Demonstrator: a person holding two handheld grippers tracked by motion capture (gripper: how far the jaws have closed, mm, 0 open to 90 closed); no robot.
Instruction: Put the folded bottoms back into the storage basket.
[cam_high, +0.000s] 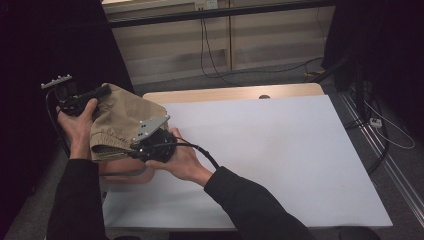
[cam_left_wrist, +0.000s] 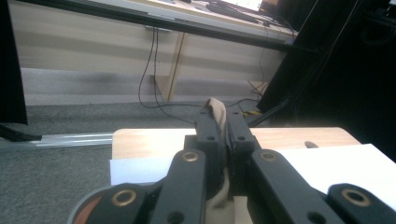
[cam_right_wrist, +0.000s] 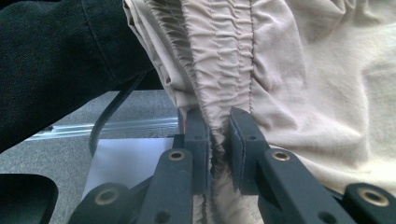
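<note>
My left gripper (cam_high: 102, 91) is clamped on a fold of the tan garment (cam_high: 122, 120) — in the left gripper view the cloth (cam_left_wrist: 217, 114) pokes up between the closed jaws. My right gripper (cam_high: 142, 145) is pinched on the gathered elastic waistband (cam_right_wrist: 219, 70), which runs straight away from the jaws in the right gripper view. The garment hangs bunched between the two grippers, held up over the near-left corner of the white table (cam_high: 280, 150); its long axis runs from the left gripper down toward the right one, waistband edge facing me.
</note>
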